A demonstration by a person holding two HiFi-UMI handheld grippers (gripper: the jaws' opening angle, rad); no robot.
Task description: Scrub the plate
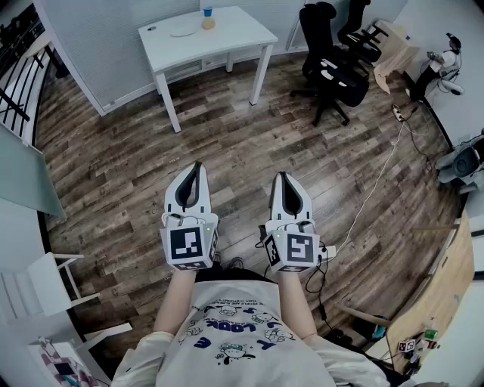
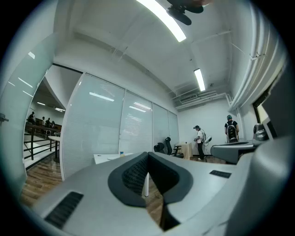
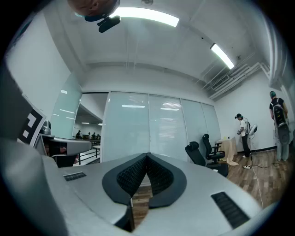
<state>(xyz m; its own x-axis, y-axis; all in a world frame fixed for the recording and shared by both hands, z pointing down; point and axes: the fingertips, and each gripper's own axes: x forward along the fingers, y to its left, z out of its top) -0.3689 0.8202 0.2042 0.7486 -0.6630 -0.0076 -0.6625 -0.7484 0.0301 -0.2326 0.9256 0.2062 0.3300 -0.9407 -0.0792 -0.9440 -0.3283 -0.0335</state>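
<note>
Left hand-held gripper (image 1: 197, 168): held out in front of the person's chest, above the wooden floor (image 1: 227, 143); its jaws are closed together at the tips; nothing is gripped between them.

Right hand-held gripper (image 1: 282, 177): held level with the left one and just beside it; the two are apart, not touching; its jaws are likewise pressed together, with nothing between them.

Plate (image 1: 184, 30): pale and flat; laid on the white counter (image 1: 234, 39) at the far side of the room; well apart from both hand-held grippers; touched by neither.

Small object (image 1: 208, 20): blue on top, tan below; set just beside the plate on the counter; what it is cannot be told.

Office chairs (image 1: 333, 57): two, black; placed to the right of the counter, near the wall.

Cable (image 1: 376, 185): white; run across the floor to the right of the right hand-held gripper.

People (image 2: 199, 140): two are seen standing far off in the left gripper view.
</note>
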